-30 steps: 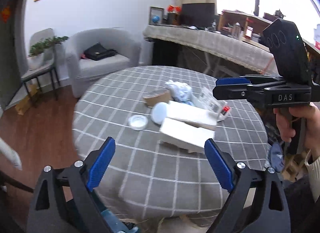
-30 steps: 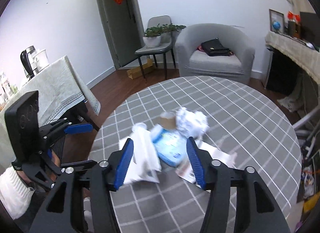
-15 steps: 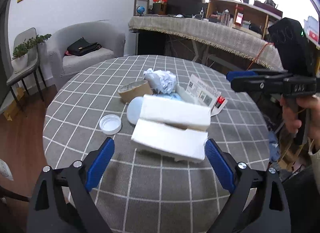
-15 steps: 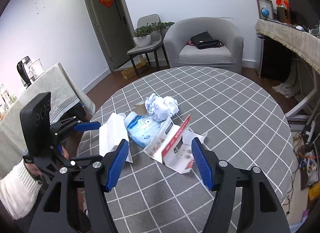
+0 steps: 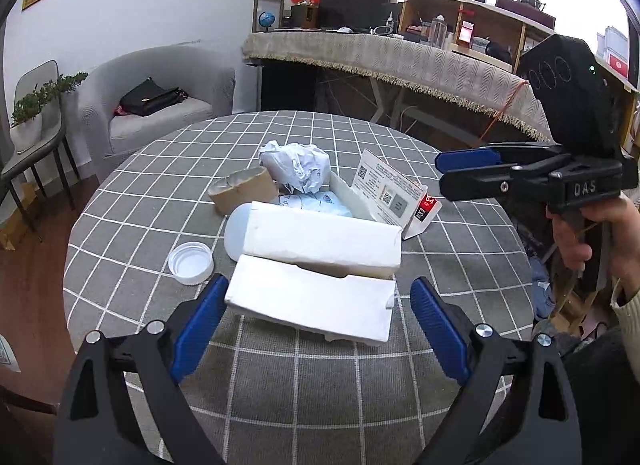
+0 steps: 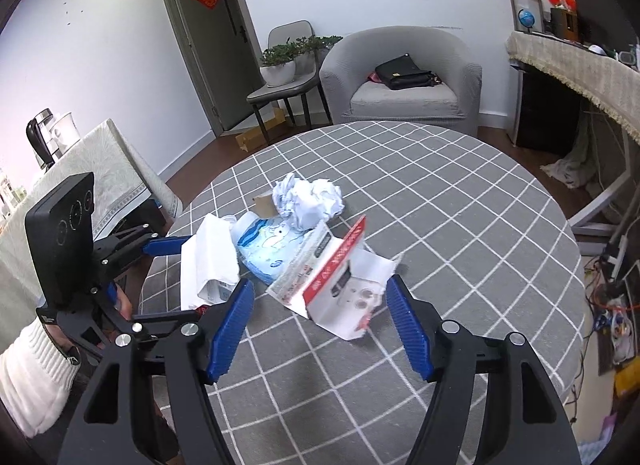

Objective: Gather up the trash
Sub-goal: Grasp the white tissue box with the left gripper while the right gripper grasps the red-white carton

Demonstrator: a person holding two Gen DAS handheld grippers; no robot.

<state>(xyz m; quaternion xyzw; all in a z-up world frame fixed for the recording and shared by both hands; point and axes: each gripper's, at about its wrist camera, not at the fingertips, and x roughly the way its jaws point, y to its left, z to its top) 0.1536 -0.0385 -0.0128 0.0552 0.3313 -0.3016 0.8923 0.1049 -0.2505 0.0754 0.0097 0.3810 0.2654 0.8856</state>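
left wrist view: my left gripper [image 5: 316, 305] has come in low over the near edge of the table [image 5: 360, 393]. a second ago it stood well back with the trash small toward the middle; half a second ago it was closer; now the white carton [image 5: 312, 305] lies right between the blue pads, the left pad touching or just beside its corner, the right pad just clear of its other end. tongs wide, holding nothing. a second white carton [image 5: 324, 239] lies against the first, on the far side. beyond it: a blue packet [image 5: 316, 201], a crumpled paper ball [image 5: 296, 165], a cardboard roll [image 5: 242, 189]. a bottle cap [image 5: 191, 263] sits toward the left edge, apart from the heap. a printed card box [image 5: 394, 197] stands tilted at the right of the heap. the right gripper [image 5: 468, 175] hangs over the right edge; from this side i cannot tell how far apart its jaws stand. judgement: approach done, left grasp of the near carton is next; nothing collected yet.

right wrist view: right gripper [image 6: 320, 323] has dropped toward the card box [image 6: 340, 293], which now sits between the pads, touching neither. a second ago this frame was blurred with the heap close in; half a second ago the box was higher in frame and further ahead. tongs wide, empty. cartons [image 6: 208, 261] lie at the heap's left, with the left gripper [image 6: 160, 245] at them, at the table's left edge. paper ball [image 6: 308, 201] and blue packet [image 6: 268, 247] lie behind the box. trash all still on the table; no bin in sight.
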